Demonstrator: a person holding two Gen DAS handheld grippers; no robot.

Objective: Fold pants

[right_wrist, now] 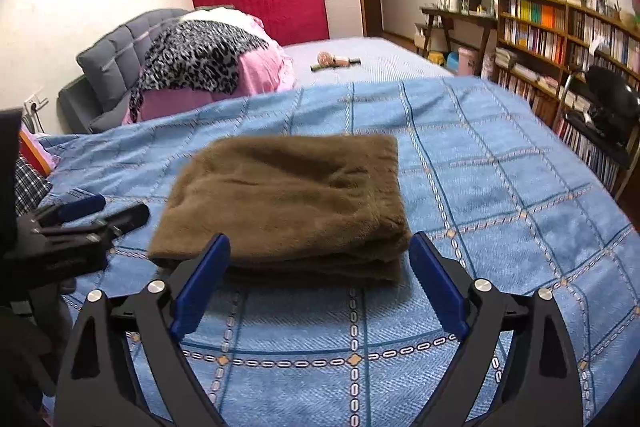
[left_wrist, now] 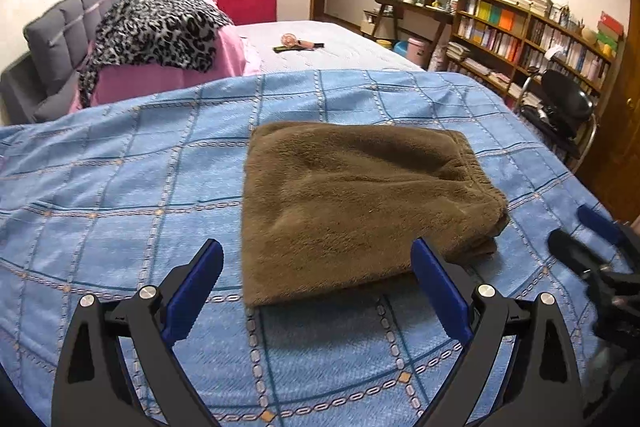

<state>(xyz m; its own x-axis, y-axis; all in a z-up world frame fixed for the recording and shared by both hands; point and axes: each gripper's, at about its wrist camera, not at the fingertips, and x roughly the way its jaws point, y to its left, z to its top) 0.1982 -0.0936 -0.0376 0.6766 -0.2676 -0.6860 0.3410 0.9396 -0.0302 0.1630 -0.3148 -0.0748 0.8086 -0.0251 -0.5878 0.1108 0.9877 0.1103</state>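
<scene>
The brown fleece pants [left_wrist: 352, 203] lie folded into a thick rectangular stack on the blue checked bedspread [left_wrist: 120, 195]; they also show in the right wrist view [right_wrist: 292, 199]. My left gripper [left_wrist: 318, 259] is open and empty, just in front of the stack's near left edge. My right gripper [right_wrist: 320, 251] is open and empty, just in front of the stack's near right edge. Each gripper shows in the other's view: the right gripper at the far right [left_wrist: 588, 239], the left gripper at the far left [right_wrist: 104, 213].
A pile of pink and leopard-print bedding [left_wrist: 160, 43] sits against the grey headboard [left_wrist: 60, 39]. A small hand fan [left_wrist: 298, 43] lies farther up the bed. Bookshelves [left_wrist: 532, 35] and a black chair [left_wrist: 564, 103] stand beside the bed's right edge.
</scene>
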